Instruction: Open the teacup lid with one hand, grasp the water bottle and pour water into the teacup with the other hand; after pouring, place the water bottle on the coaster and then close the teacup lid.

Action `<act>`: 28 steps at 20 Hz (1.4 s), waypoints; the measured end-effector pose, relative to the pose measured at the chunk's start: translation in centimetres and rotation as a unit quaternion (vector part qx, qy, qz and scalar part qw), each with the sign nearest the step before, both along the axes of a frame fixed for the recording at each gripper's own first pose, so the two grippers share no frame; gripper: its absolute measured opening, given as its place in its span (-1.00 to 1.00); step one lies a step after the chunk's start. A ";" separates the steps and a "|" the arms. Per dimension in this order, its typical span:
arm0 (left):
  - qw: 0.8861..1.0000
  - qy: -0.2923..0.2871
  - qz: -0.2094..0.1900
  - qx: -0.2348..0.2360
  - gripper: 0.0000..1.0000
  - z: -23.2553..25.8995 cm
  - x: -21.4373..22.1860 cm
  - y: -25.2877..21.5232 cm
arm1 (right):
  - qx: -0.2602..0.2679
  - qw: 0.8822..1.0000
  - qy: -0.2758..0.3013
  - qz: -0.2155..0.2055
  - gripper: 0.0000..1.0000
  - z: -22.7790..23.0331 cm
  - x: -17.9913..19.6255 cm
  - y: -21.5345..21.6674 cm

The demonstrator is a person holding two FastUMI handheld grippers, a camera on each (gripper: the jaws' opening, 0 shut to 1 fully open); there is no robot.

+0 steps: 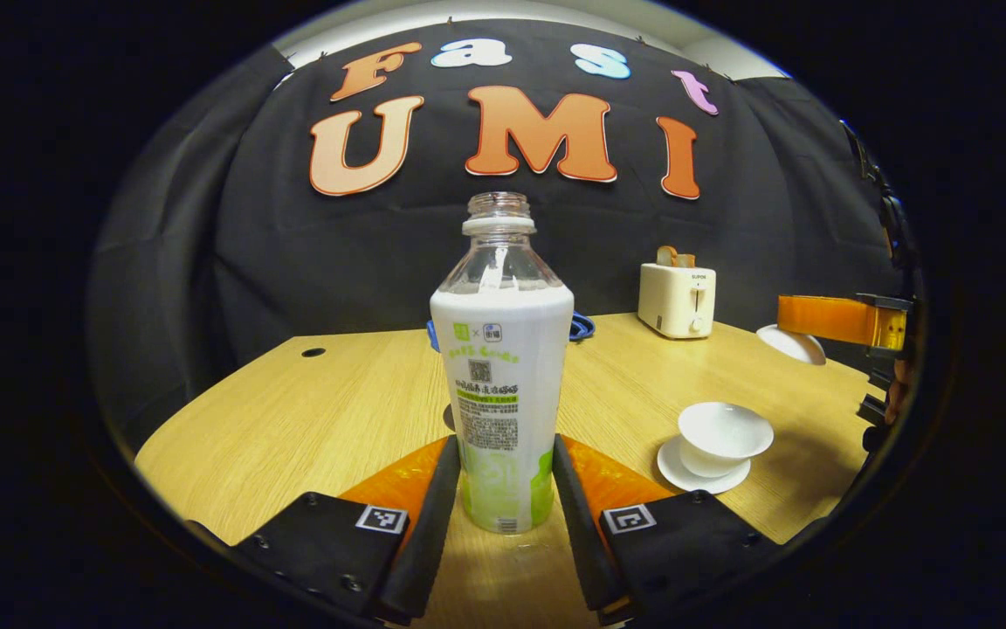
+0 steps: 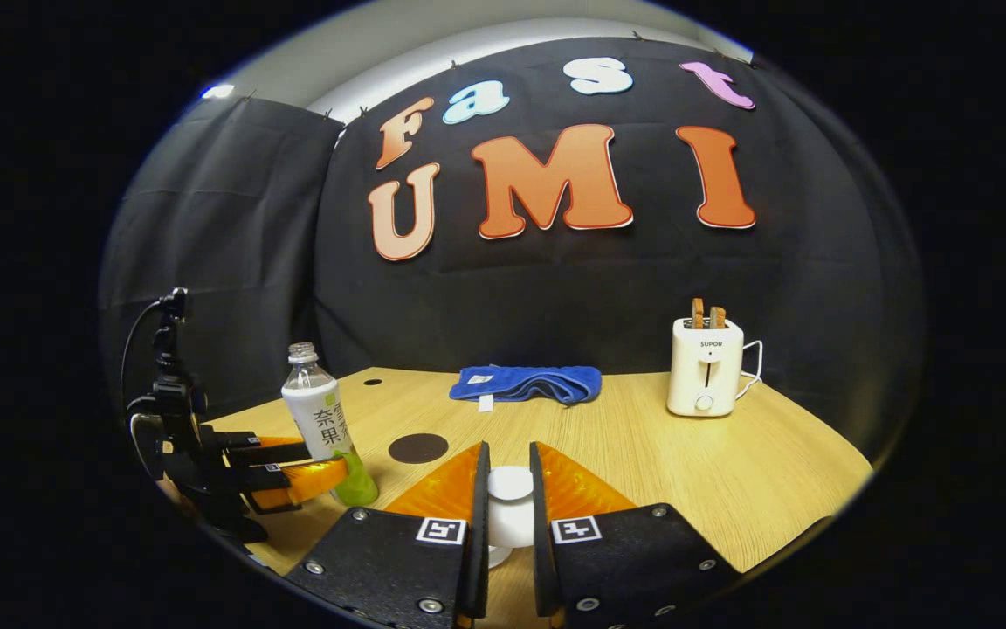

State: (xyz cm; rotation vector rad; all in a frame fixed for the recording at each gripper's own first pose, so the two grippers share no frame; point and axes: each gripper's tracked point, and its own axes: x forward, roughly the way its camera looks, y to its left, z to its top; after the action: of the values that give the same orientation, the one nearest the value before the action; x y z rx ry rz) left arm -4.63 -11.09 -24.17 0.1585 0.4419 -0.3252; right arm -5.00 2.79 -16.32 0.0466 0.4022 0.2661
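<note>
Left gripper (image 1: 507, 489) fingers clamp water bottle (image 1: 501, 367) low on body, upright on table (image 1: 311, 419); thin plastic, uncapped, likely light, grip mid-label. Right gripper (image 2: 510, 511) pinches lid (image 2: 510, 483) knob; fragile. Open teacup (image 1: 724, 432) on saucer, right of bottle.

Tabletop (image 1: 311, 411): light wood grain, smooth, low sheen. Water bottle (image 1: 501, 367): clear glossy plastic with a smooth printed sleeve. Teacup (image 1: 724, 437) and saucer (image 1: 686, 476): glazed white ceramic, glossy. Towel (image 2: 527, 383): soft blue cloth, matt. Toaster (image 2: 706, 367): smooth cream plastic. Coaster (image 2: 417, 448): dark, matt.
</note>
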 end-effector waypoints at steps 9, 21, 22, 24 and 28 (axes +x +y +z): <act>0.990 -0.021 -0.023 0.141 0.31 0.6 0.9 1.8 | -0.005 1.000 -0.009 -0.009 -0.58 0.8 -0.2 -1.1; 0.931 -0.065 -0.123 0.338 0.29 -0.7 0.3 0.9 | -0.004 0.999 -0.014 -0.034 -0.58 1.2 -0.2 -3.8; 0.924 -0.066 -0.131 0.352 0.27 -0.9 0.0 0.7 | -0.004 0.999 -0.012 -0.033 -0.58 1.1 -0.3 -3.8; 0.910 -0.077 -0.151 0.379 0.22 -0.9 -0.5 0.2 | -0.006 0.999 -0.012 -0.036 -0.58 1.0 -0.5 -4.2; 0.884 -0.089 -0.177 0.424 0.27 -1.1 -0.6 -0.4 | -0.003 0.999 -0.014 -0.040 -0.57 0.9 -0.7 -4.9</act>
State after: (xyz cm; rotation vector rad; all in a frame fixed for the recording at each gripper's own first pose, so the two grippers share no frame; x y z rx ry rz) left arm -5.26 -11.49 -25.23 1.1327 0.3452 -0.4533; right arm -5.71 -2.09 -15.42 0.0522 0.3725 0.1856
